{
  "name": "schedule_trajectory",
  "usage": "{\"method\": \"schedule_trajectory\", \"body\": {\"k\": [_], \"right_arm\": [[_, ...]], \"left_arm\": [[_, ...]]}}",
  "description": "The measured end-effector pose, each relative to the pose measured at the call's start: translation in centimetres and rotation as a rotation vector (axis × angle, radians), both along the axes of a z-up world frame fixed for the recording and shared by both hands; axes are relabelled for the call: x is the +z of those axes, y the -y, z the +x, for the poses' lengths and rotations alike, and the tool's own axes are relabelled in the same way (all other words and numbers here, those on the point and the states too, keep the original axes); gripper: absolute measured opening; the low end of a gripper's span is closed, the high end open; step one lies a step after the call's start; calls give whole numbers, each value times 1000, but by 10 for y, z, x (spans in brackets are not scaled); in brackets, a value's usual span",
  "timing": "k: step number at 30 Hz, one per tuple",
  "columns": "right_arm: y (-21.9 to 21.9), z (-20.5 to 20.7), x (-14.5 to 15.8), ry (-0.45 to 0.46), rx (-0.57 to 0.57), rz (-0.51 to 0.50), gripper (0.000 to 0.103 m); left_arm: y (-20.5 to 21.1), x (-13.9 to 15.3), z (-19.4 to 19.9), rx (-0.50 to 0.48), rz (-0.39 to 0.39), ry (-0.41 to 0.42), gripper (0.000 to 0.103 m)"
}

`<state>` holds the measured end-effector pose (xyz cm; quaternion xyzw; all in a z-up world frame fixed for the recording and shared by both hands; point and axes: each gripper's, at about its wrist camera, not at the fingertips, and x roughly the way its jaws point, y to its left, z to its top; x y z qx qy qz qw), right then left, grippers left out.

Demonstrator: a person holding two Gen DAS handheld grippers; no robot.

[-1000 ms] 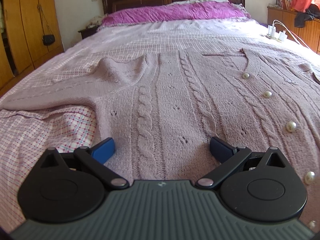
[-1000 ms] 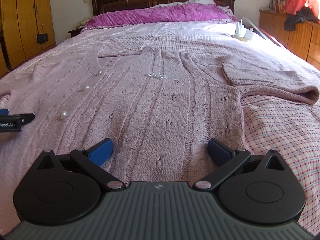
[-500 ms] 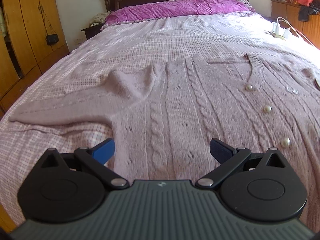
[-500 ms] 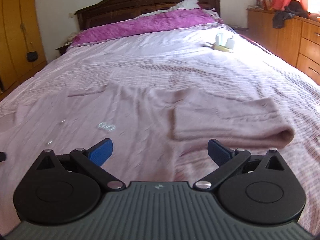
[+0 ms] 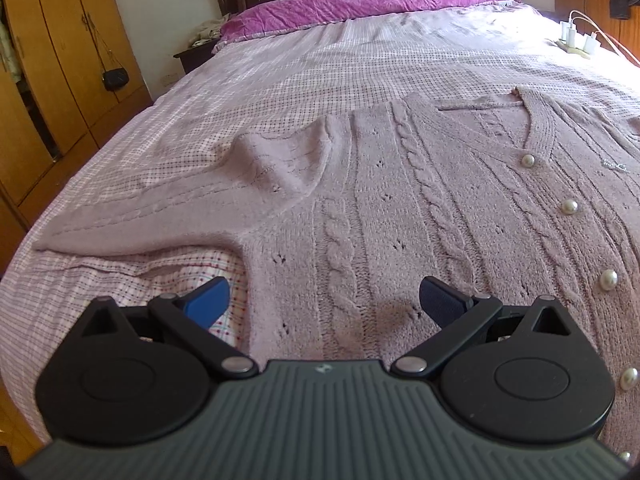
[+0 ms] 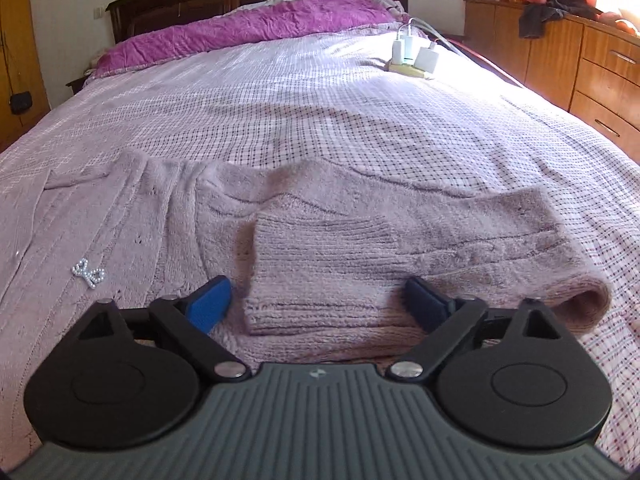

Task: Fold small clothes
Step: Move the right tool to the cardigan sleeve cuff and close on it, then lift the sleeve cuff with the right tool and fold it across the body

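**Sleeve fold may slip**

The cardigan (image 5: 400, 216) lies flat on the bed (image 6: 320, 120). My right claw (image 6: 318, 304) straddles the folded sleeve (image 6: 360, 264), spread; my left claw (image 5: 324, 304) too. A shallow pinch could unroll it.

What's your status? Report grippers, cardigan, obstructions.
Left gripper open, empty. Right gripper open over folded sleeve. Cardigan flat on bed, other sleeve unfolded. Nothing blocking.
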<state>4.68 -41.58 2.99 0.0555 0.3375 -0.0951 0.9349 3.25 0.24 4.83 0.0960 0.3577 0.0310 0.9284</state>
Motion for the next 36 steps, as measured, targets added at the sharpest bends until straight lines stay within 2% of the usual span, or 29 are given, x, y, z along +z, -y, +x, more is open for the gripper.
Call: {"method": "schedule_trajectory", "body": {"k": [2,4,7,13,17,21,26,31,36], "right_arm": [[3,-1,2,6,-7,-3,64],[4,-1,6,-3,-26,-23,37],[12,1,13,-13,-34,19,22],[20,-1,46,41,-55,126,17],[12,0,70,90,-62,252,17],[-6,8,91,128,-52,368,17],[-42,19,116,174,-26,482,17],[-96,29,139,217,49,513,17],[-154,39,145,219,119,571,17]], "left_arm": [[-1,1,1,3,-11,0,103],[-3,2,1,3,-21,3,103],[-6,7,-2,0,-26,11,103],[-19,19,-5,14,-50,24,103],[-32,26,-6,41,-75,29,103],[-47,33,-10,64,-63,45,103],[-71,43,-14,112,-76,68,103],[-96,50,-19,168,-119,82,103],[-115,53,-27,212,-140,95,103]]}}
